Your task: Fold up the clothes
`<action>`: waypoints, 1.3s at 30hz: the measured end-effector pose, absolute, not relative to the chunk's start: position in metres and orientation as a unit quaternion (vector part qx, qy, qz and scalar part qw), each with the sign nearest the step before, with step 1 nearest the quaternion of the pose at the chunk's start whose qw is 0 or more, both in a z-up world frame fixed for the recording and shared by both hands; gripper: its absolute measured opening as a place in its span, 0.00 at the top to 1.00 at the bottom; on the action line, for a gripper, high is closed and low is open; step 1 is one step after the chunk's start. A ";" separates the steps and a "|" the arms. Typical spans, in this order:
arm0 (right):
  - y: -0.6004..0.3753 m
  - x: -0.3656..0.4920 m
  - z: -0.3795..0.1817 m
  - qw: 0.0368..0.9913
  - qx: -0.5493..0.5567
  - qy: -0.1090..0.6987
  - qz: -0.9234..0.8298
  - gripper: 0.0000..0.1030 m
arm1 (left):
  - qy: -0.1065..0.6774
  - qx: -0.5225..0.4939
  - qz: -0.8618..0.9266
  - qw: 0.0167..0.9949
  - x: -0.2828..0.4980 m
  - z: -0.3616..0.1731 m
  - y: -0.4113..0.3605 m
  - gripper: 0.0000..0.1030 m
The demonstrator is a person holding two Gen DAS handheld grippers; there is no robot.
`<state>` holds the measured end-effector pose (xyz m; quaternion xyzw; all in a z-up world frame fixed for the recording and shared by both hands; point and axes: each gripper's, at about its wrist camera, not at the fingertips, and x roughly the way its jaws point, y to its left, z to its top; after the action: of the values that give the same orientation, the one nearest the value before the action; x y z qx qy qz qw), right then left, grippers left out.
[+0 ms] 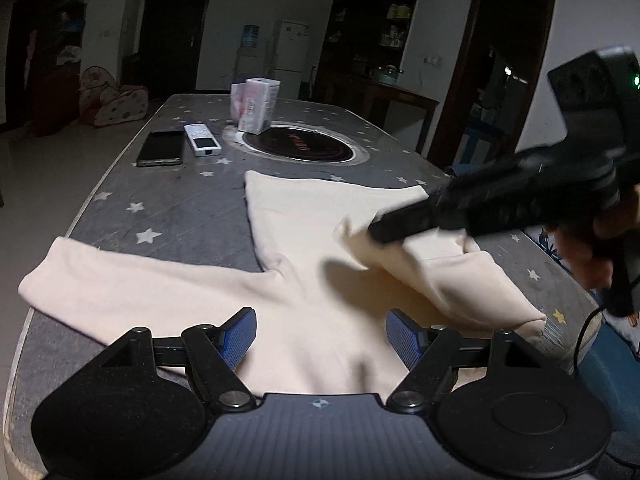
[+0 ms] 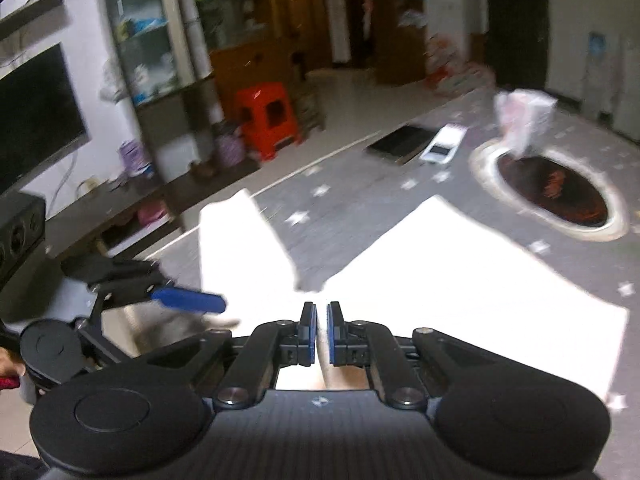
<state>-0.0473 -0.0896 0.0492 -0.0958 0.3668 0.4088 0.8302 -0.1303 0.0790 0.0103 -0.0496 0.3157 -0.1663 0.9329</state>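
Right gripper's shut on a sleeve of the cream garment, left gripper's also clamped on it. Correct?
Not quite. The left gripper is open: the left wrist view shows its blue pads spread wide above the cream garment, gripping nothing. The right gripper is shut on a sleeve, as you said.

- Garment (image 1: 312, 240): plain pale cream, no pattern.
- Table (image 1: 180, 208): dark grey, scattered white stars.
- Left gripper (image 1: 320, 338): black, blue textured pads.
- Phone (image 1: 161, 148): black.
- Remote (image 1: 202, 140): white.
- Stool (image 2: 268, 118): bright red-orange.
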 end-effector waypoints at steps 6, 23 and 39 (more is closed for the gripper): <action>-0.085 -0.051 0.042 0.818 -0.086 0.372 0.429 0.90 | 0.320 -0.054 -0.168 0.931 -0.130 0.007 0.081 0.28; -0.222 -0.052 0.066 0.877 -0.134 0.373 0.271 0.78 | 0.342 -0.001 -0.196 0.919 -0.091 -0.010 0.034 0.59; -0.272 -0.057 0.018 0.881 -0.035 0.406 0.243 0.78 | 0.296 0.020 -0.140 0.945 -0.115 0.024 0.036 0.92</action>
<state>-0.0566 -0.2716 0.0185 -0.0347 0.4056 0.2429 0.8805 -0.1149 0.0362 0.0238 0.0201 0.2960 -0.1397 0.9447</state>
